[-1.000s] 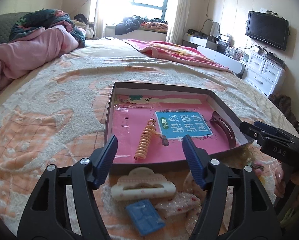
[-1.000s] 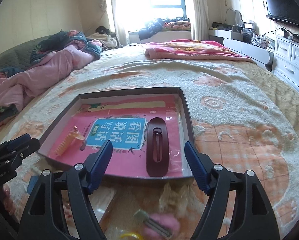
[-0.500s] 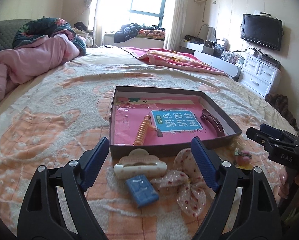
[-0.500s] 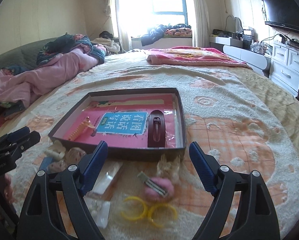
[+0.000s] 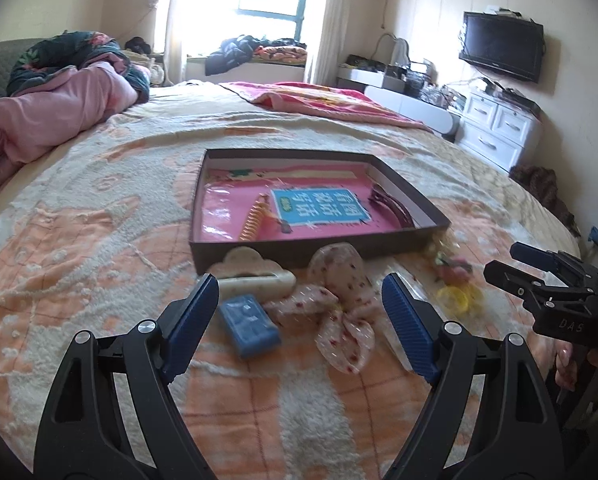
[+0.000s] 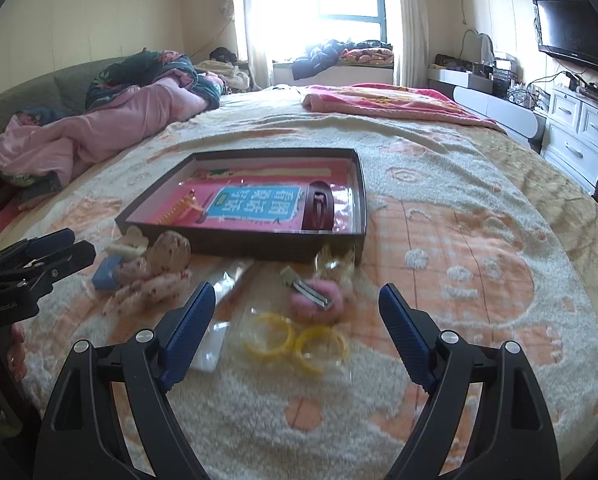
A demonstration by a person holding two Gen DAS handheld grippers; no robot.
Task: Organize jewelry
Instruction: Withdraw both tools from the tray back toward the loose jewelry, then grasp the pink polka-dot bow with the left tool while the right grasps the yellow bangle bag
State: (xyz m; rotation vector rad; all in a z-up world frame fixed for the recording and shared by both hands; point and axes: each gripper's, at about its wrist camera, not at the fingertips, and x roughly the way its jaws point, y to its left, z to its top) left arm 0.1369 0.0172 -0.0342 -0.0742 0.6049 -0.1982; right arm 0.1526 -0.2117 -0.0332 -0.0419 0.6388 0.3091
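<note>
A dark shallow tray [image 5: 395, 242] with a pink lining lies on the bed and holds an orange spiral clip [image 5: 253, 222] and a dark red hair clip [image 5: 391, 204]. Loose pieces lie in front of it: a cream claw clip [image 5: 251, 276], a blue clip [image 5: 249, 324], a dotted fabric bow [image 5: 335, 304], a pink fuzzy clip [image 6: 319, 300] and two yellow rings [image 6: 295, 340]. My left gripper [image 5: 299, 292] hangs open above the blue clip and the bow. My right gripper [image 6: 295, 300] is open above the fuzzy clip and the rings. Neither holds anything.
A clear plastic packet [image 6: 219, 320] lies left of the rings. Pink bedding [image 6: 99, 128] is piled at the far left and a pink blanket [image 6: 379, 100] at the far end. White drawers [image 6: 579, 136] stand to the right of the bed.
Both grippers have drawn back from the tray toward the bed's near edge and their jaws have widened. The loose pieces in front of the tray have come into full view.
</note>
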